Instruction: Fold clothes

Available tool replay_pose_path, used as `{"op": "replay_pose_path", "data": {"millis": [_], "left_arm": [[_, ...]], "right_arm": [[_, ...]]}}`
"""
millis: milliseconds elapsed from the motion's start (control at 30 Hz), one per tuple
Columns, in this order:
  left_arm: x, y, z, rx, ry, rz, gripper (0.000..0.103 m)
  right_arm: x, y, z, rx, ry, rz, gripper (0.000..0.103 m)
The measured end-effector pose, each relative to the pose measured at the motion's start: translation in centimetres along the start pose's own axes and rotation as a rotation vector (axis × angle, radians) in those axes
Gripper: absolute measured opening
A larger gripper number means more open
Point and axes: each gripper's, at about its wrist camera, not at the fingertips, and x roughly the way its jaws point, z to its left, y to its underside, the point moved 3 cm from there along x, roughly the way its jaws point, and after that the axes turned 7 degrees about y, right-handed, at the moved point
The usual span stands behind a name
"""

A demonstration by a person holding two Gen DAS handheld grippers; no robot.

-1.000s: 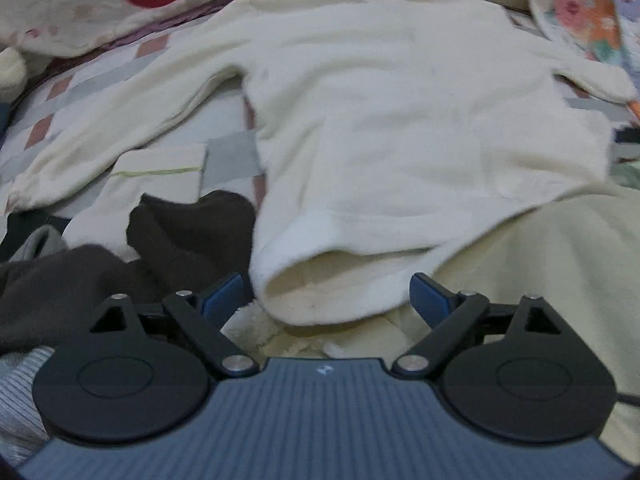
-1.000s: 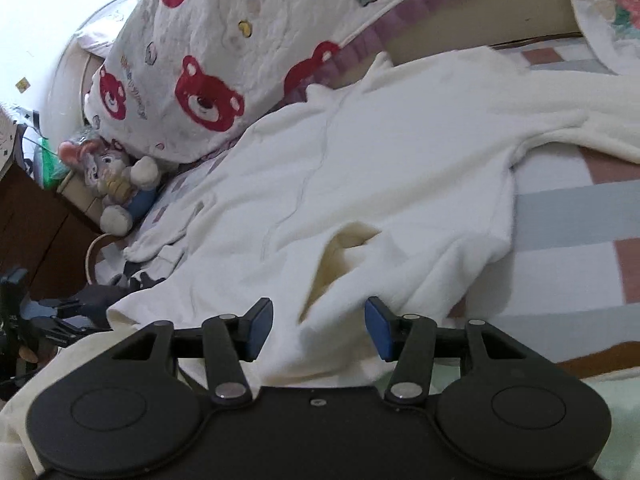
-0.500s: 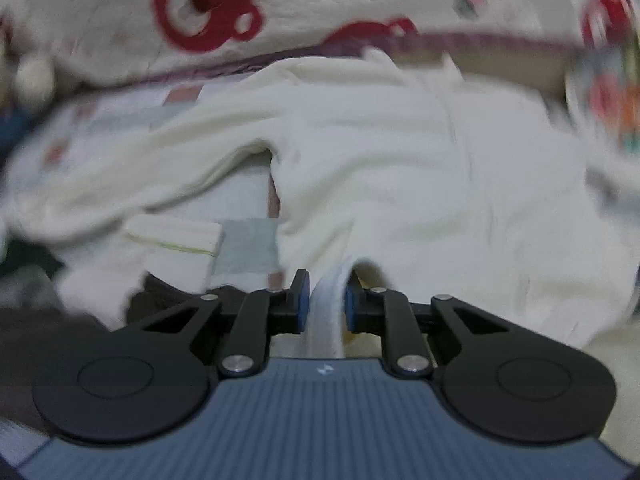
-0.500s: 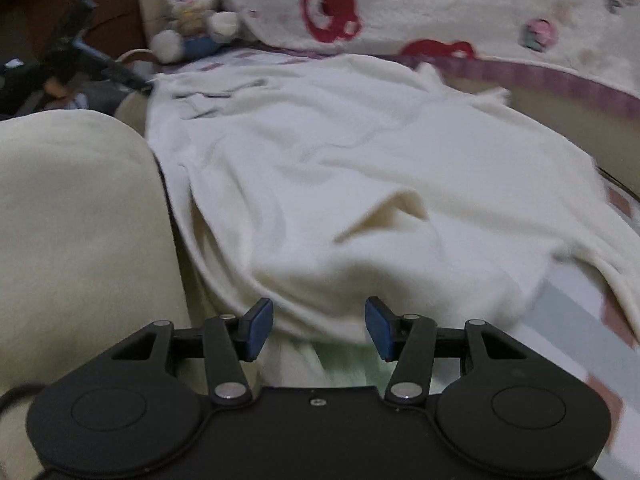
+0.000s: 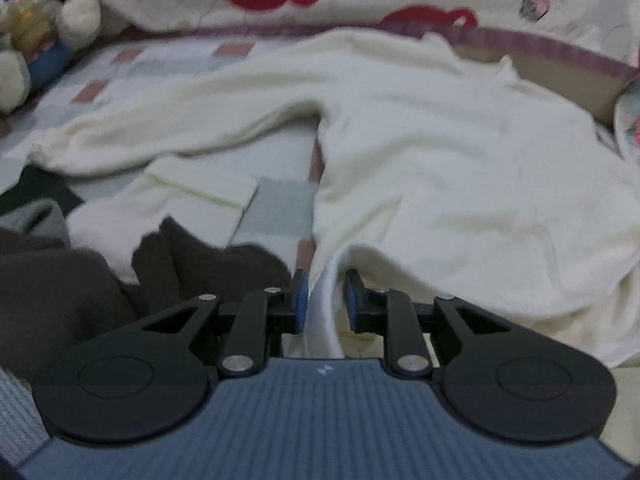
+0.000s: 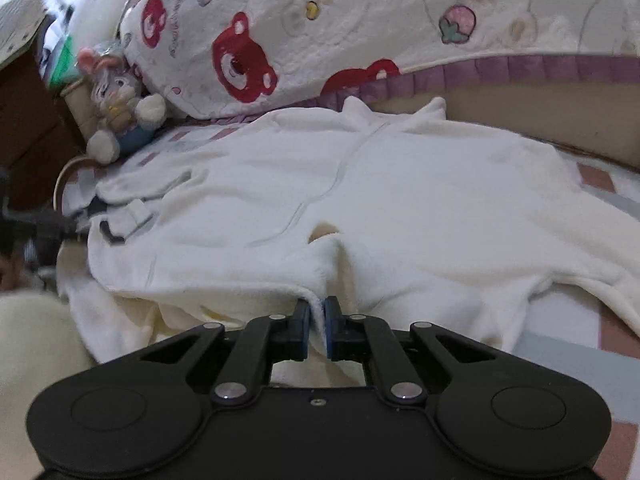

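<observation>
A cream fleece top [image 5: 460,168] lies spread on a patchwork bed, collar toward the far quilt, one sleeve [image 5: 168,128] stretched to the left. My left gripper [image 5: 325,294] is shut on the near hem at the top's left corner. In the right wrist view the same top [image 6: 400,200] fills the middle. My right gripper [image 6: 317,316] is shut on a pinch of its near hem, and the fabric rises in a fold just ahead of the fingers.
A dark brown garment [image 5: 120,280] and a small folded white cloth [image 5: 192,196] lie left of the top. A bear-print quilt [image 6: 360,40] banks the far side. A plush rabbit [image 6: 116,112] sits at the far left. Pale yellow-green bedding [image 5: 624,392] lies near right.
Both grippers went from open to shut on the top's near hem: the left closed first, the right after swinging across. The hem now bunches between the fingers.
</observation>
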Motion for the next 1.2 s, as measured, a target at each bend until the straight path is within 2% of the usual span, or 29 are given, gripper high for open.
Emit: {"op": "replay_pose_path", "data": {"millis": [100,200,233,367,433,500,533,600,633,667,700,833,900,967,1000,1033,1067,1100,1133,1200], "left_arm": [[0.2,0.1,0.6,-0.028,-0.005,0.013,0.019],[-0.2,0.3,0.8,-0.047,0.002,-0.002,0.02],[-0.2,0.3,0.9,-0.053,0.005,-0.004,0.02],[0.2,0.2,1.2,-0.07,0.009,0.004,0.02],[0.4,0.2,1.2,-0.072,0.006,0.012,0.021],[0.5,0.1,1.3,-0.077,0.003,0.014,0.024],[0.5,0.2,1.3,-0.081,0.001,0.013,0.026],[0.5,0.2,1.5,-0.091,0.004,0.01,0.028],[0.5,0.2,1.6,-0.096,0.007,0.006,0.03],[0.5,0.2,1.7,-0.101,0.01,0.003,0.033],[0.4,0.2,1.8,-0.105,0.011,-0.001,0.035],[0.7,0.2,1.7,-0.098,0.019,0.02,0.049],[0.9,0.3,1.5,-0.086,0.022,0.035,0.049],[0.8,0.3,1.2,-0.072,0.029,0.031,0.049],[0.7,0.3,1.0,-0.064,0.034,0.024,0.049],[0.5,0.3,0.9,-0.056,0.04,0.012,0.04],[0.0,0.3,0.8,-0.044,0.046,-0.013,0.02],[-0.5,0.3,0.5,-0.026,0.05,-0.039,0.011],[-1.1,0.3,0.2,-0.008,0.052,-0.069,0.005],[-2.6,0.0,-0.4,0.027,0.042,-0.136,0.005]], "right_arm": [[3.3,-1.1,-1.2,0.042,0.036,0.086,0.008],[4.8,-1.3,-2.0,0.09,0.027,0.088,0.012],[4.8,-1.1,-2.0,0.089,0.018,0.08,0.018],[4.8,0.0,-2.0,0.084,-0.008,0.07,0.032],[5.0,1.2,-1.8,0.032,0.026,0.101,0.037],[6.0,3.1,-1.2,-0.115,0.118,0.179,0.036],[5.6,3.9,-0.9,-0.179,0.12,0.133,0.036],[5.1,4.6,-1.1,-0.14,0.115,0.082,0.034],[4.8,4.6,-1.7,-0.076,0.118,0.067,0.015],[4.3,4.5,-2.2,-0.02,0.137,0.047,0.003],[3.7,4.4,-2.8,0.036,0.151,0.024,0.004],[-1.9,3.1,-4.3,0.254,0.082,-0.129,0.004],[-6.2,2.5,-3.6,0.29,0.06,-0.195,0.004],[-9.8,2.8,-1.7,0.263,0.068,-0.241,0.004],[-11.5,3.2,-0.7,0.24,0.082,-0.26,0.004],[-12.4,3.7,-0.1,0.207,0.122,-0.262,0.004],[-12.9,4.6,0.2,0.164,0.182,-0.247,0.004],[-12.6,5.8,0.6,0.122,0.248,-0.214,0.004],[-11.8,6.8,0.7,0.113,0.29,-0.179,0.004],[-10.3,8.3,0.3,0.135,0.322,-0.117,0.004]]}}
